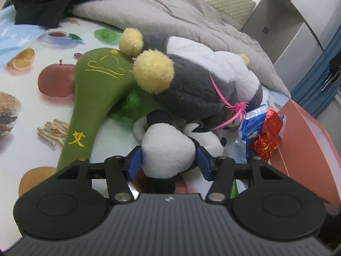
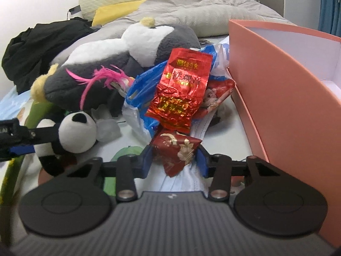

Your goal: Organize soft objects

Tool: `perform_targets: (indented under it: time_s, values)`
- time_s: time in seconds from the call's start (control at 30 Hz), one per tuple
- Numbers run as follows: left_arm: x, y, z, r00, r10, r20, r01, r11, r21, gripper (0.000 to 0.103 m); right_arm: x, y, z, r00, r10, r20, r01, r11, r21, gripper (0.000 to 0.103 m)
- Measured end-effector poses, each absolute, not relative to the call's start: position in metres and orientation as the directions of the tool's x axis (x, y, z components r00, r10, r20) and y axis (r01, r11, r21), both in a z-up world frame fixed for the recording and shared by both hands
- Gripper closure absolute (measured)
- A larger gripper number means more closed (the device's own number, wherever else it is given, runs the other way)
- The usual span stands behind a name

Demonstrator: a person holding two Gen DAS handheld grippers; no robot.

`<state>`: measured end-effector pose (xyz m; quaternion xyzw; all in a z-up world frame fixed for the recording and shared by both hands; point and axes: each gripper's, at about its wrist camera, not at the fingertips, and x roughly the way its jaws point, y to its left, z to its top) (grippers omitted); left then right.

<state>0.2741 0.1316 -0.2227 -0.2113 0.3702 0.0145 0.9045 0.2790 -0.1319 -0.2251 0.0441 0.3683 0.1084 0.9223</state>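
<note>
The panda plush hides its lower body behind the left gripper housing. The green plush paddle is covered on its right side by the grey-and-white plush, and its handle end passes under the gripper frame. The pink box is cut off by the right edge of the right wrist view. Print on the red foil packet is too blurred to read. The face mask lies mostly beneath the small red packet.
</note>
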Motion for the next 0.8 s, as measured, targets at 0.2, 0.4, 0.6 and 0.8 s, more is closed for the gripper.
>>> perform_targets:
  time_s: [0.2,0.4,0.6,0.8]
  values:
    - [0.258,0.123,-0.217,0.722,-0.104,-0.684,-0.197,0.917,-0.347,0.044,0.266,-0.137,-0.215,0.705,0.24,-0.667,-0.171,0.971,0.169,0.059]
    - [0.233,0.117,-0.212,0.714,-0.089,-0.694,-0.215,0.916,-0.339,0.044,0.249,-0.142,-0.203,0.716,0.245,-0.654,-0.184,0.97,0.162,0.06]
    - [0.206,0.11,-0.202,0.714,-0.081,-0.695,-0.219,0.917,-0.333,0.044,0.231,-0.146,-0.193,0.718,0.265,-0.644,-0.211,0.964,0.161,0.076]
    - [0.188,0.105,-0.2,0.712,-0.083,-0.697,-0.225,0.913,-0.339,0.044,0.226,-0.148,-0.188,0.703,0.287,-0.651,-0.24,0.957,0.163,0.075]
